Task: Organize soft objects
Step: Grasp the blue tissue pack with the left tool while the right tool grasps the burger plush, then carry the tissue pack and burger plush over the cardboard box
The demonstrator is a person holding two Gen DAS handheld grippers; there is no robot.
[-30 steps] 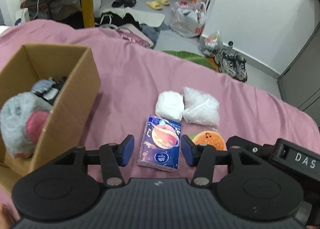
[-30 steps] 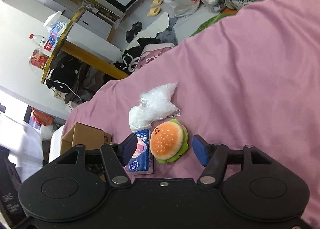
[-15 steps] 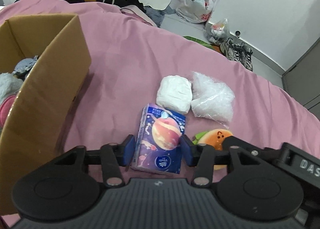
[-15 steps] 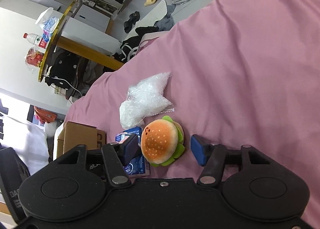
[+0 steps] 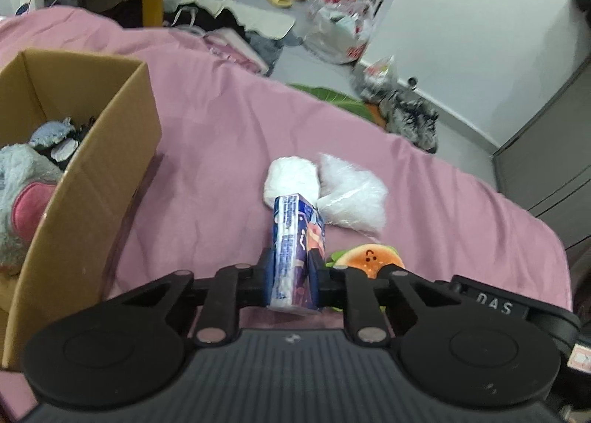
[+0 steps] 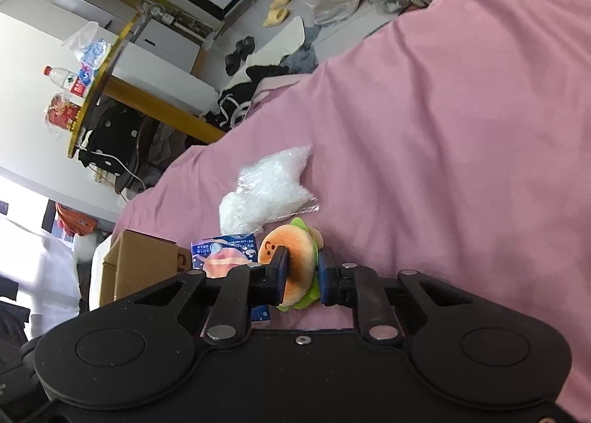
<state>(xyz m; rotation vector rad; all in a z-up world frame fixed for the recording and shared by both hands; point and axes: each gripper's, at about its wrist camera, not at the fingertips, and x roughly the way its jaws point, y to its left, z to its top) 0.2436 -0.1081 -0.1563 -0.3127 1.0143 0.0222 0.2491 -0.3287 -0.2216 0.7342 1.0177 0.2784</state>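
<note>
1. Left wrist view. My left tool (image 5: pixel 291 275) has just been closing, and its pads now pinch the tissue pack (image 5: pixel 297 238), which a second ago lay flat on the pink bedspread (image 5: pixel 229 150) between spread jaws. The pack now stands on edge and tilted, its near end clamped, its far end overlapping the white roll (image 5: pixel 291 179) in this view. The clear plastic bag (image 5: pixel 351 198) lies just beside that roll. The cardboard box (image 5: pixel 107 179) stands at left, with a grey plush toy (image 5: pixel 18 186) already inside.

2. Right wrist view. My right tool (image 6: pixel 301 277) has likewise just been closing; its pads squeeze the burger plush (image 6: pixel 291 257) from both sides, where earlier the plush sat free between open jaws. The plush is at the bedspread's surface; I cannot tell whether it has lifted clear. The tissue pack shows just to its left.

3. Meaning for the task. I judge both grasps made at once, so two soft things are ready to carry to the box. The roll and the bag remain loose on the bed.
</note>
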